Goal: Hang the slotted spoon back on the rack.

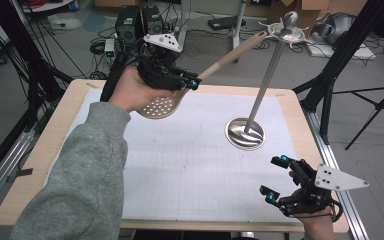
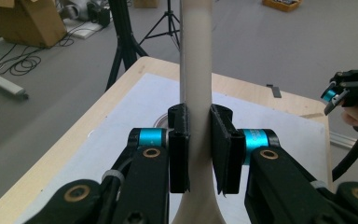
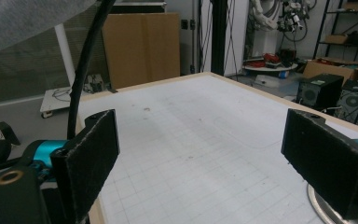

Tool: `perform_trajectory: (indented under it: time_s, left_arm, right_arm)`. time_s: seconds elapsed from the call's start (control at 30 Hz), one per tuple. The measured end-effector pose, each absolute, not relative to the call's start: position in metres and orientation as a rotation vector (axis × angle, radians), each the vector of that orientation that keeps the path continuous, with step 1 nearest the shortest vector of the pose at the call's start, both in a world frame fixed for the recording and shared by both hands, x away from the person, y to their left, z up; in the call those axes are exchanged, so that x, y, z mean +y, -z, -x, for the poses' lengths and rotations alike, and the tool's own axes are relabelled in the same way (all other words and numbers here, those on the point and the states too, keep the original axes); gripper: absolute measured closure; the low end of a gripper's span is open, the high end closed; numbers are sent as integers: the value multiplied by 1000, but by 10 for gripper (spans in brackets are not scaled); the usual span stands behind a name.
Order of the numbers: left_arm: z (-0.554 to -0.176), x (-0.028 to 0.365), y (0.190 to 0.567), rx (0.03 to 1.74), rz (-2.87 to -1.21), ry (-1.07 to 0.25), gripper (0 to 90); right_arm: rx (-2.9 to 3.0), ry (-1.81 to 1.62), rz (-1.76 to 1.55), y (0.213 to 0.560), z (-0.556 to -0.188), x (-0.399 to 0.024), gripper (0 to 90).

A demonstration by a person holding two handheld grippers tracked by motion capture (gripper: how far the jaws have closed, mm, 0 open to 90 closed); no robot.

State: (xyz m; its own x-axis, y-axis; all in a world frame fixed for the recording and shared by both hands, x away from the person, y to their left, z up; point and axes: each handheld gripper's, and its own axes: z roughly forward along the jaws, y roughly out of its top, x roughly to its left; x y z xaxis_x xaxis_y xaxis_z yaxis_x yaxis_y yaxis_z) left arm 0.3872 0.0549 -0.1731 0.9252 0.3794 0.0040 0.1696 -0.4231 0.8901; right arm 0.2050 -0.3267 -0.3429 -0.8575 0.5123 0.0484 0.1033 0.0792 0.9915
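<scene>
So the thing in play is a skimmer spoon (image 1: 180, 97): a round, shallow metal head full of little holes, on a long pale beige handle that looks like wood or plastic. From the high view the handle runs up and to the right, away from the head, with its far end up near the top of the metal stand (image 1: 260, 95). It's up in the air over the back left part of the worktop (image 1: 190, 165), not resting on anything.

The left hand-held gripper (image 1: 192, 82) is pinching it on the handle, just above where it flares out into the head. In the left gripper view both black pads are pressed flat on either side of the handle, which goes straight up between them and out the top of the picture. The perforated head hangs just below and to the left of the jaws in the high view, partly tucked under the hand.

The right hand-held gripper (image 1: 276, 176) is well apart from the spoon, down at the near right corner of the worktop, with its jaws spread wide and nothing between them.

The stand is a slim pole on a round shiny base, sitting right of centre on the white gridded mat (image 1: 180, 150).
</scene>
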Motion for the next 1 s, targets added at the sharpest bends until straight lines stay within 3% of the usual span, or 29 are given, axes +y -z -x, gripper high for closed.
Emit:
perform_trajectory:
  time_s: [1.0]
  left_arm:
    - [-396,30,193,395,-2057,-194,779]
  right_arm:
    - [2038,-1839,-616,342,-201,-332,102]
